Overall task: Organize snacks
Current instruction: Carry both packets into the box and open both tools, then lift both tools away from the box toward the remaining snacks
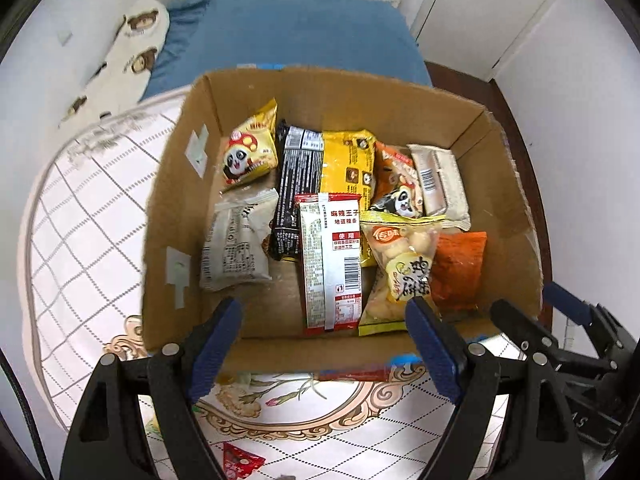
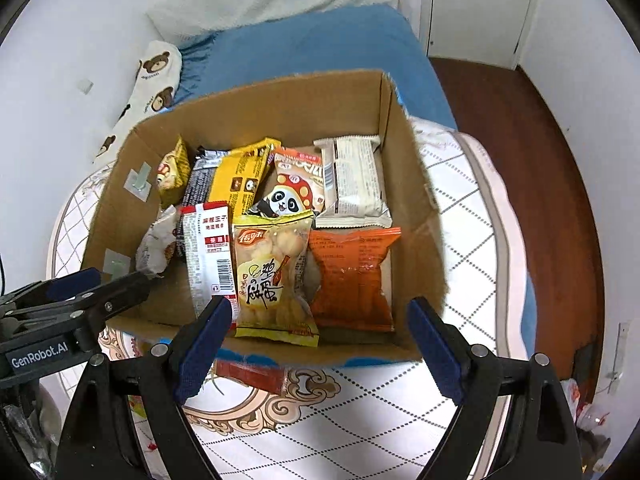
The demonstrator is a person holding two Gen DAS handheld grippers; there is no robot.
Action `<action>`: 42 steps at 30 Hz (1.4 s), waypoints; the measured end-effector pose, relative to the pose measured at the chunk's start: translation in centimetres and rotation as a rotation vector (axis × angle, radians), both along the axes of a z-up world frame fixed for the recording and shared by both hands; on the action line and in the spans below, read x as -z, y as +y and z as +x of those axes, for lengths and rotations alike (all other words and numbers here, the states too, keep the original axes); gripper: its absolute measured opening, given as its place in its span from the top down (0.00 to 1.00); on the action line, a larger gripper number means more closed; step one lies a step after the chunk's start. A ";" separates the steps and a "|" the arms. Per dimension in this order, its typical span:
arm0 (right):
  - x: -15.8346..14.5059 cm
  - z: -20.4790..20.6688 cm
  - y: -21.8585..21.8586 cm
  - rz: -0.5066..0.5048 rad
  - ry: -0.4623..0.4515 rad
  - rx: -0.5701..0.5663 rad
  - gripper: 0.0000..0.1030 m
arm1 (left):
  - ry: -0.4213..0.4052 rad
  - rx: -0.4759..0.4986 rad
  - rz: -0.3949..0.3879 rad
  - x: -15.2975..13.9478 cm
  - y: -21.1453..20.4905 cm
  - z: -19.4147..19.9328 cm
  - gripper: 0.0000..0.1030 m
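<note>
An open cardboard box (image 1: 176, 208) stands on the table, filled with several snack packets. Among them are a red-and-white packet (image 1: 332, 264), a clear yellow-edged packet (image 1: 400, 272), an orange packet (image 1: 460, 268) and a yellow panda packet (image 1: 248, 152). My left gripper (image 1: 323, 308) hangs open above the box's near edge, with nothing between its blue pads. My right gripper (image 2: 320, 306) is also open and holds nothing, above the clear yellow-edged packet (image 2: 272, 276) and the orange packet (image 2: 352, 276). Each gripper shows at the edge of the other's view.
The box (image 2: 416, 216) rests on a round table with a white checked cloth (image 2: 360, 412). A red packet (image 1: 352, 374) lies under the box's front edge, and another small red one (image 1: 240, 460) is nearer. Blue bedding (image 1: 300, 36) and a bear pillow (image 2: 154, 76) lie behind, wooden floor (image 2: 520, 160) at right.
</note>
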State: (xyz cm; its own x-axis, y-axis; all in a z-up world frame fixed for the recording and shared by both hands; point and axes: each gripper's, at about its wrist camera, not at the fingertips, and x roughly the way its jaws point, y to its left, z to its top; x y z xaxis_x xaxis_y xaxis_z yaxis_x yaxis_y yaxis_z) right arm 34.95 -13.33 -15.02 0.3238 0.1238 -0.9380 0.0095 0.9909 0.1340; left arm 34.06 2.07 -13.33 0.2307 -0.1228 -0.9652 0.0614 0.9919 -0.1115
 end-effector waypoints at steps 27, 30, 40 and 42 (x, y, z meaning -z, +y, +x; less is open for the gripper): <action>-12.0 -11.7 -2.0 0.039 -0.275 0.024 0.11 | -0.403 -0.020 0.044 -10.0 0.0 -11.5 0.18; -10.7 -11.7 -1.6 0.065 -0.243 0.018 0.11 | -0.374 -0.029 0.056 -8.6 0.3 -11.9 0.03; 4.4 -8.6 3.9 0.069 0.035 -0.048 0.11 | -0.149 -0.245 0.144 1.7 8.4 -13.8 0.03; 7.9 -7.5 5.0 0.098 0.083 -0.051 0.11 | -0.105 -0.291 0.163 3.5 10.3 -14.6 0.03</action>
State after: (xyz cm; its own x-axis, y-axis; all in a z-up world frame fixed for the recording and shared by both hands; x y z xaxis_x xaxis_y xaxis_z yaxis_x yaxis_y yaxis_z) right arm 27.49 -8.28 -22.89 0.2363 0.2307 -0.9439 -0.0256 0.9725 0.2313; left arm 19.47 12.38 -16.83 0.3325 0.1163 -0.9359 -0.2242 0.9737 0.0413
